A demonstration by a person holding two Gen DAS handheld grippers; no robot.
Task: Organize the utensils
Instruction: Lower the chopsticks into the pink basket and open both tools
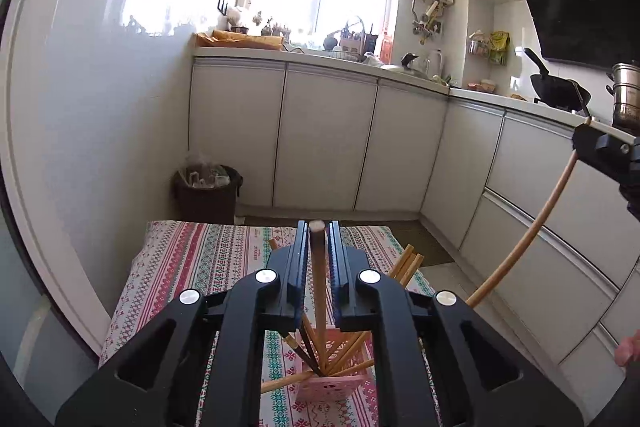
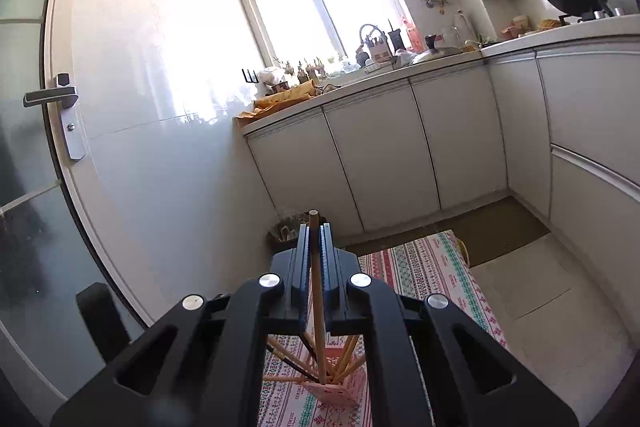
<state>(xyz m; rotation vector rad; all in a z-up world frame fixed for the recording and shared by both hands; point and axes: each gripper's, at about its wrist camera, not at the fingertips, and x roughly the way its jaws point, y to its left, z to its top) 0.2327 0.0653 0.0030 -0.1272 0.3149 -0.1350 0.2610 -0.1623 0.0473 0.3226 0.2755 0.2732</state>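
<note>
Two grippers, each pinching one chopstick. Your left gripper (image 1: 318, 227) is pressed onto a dark chopstick (image 1: 319, 291) with a pale top, held upright between the jaws; its lower end reaches into the pink holder (image 1: 328, 385) directly below. Your right gripper (image 2: 315, 225) clamps a light wooden chopstick (image 2: 318, 299), also upright, its tip down in the same pink holder (image 2: 340, 391). More chopsticks (image 1: 348, 351) fan out of the holder under both grippers. The holder stands on the bench with a striped patterned cloth (image 1: 200, 259).
</note>
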